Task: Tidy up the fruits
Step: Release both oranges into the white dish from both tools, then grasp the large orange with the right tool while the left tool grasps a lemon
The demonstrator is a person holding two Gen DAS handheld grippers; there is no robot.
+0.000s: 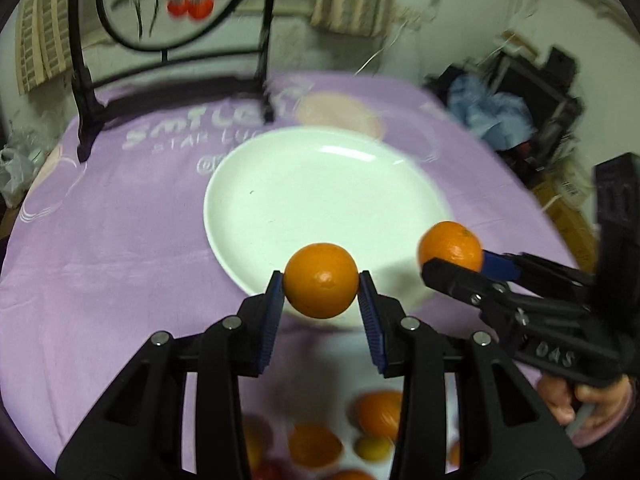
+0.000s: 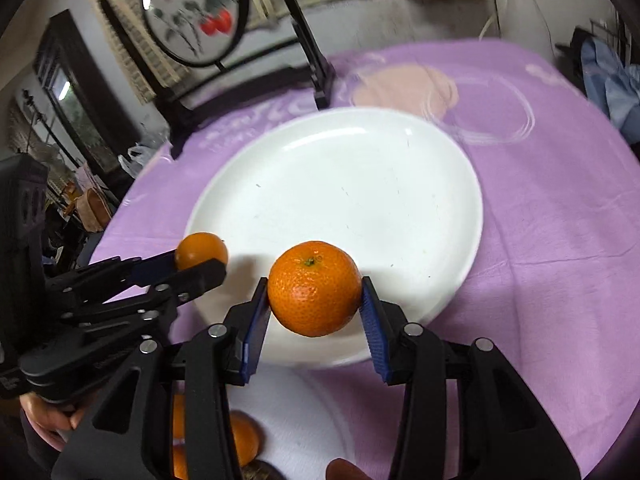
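Lower fruit pile [image 1: 320, 446] blurred, partly hidden behind left gripper [image 1: 321, 292] arms, cut by frame edge; kinds beyond oranges not discernible. Tablecloth lettering [image 1: 208, 128] smeared, partly covered by white plate [image 1: 240, 216]. Dark item [image 2: 260, 472] at bottom edge unidentifiable.

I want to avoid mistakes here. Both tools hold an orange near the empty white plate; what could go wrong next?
1. The left tool grips its orange only at the pad tips, so it might slip out.
2. The right tool brings its orange to the same near rim of the plate; the tools could bump.
3. The plate is shallow, so a released orange may roll off.
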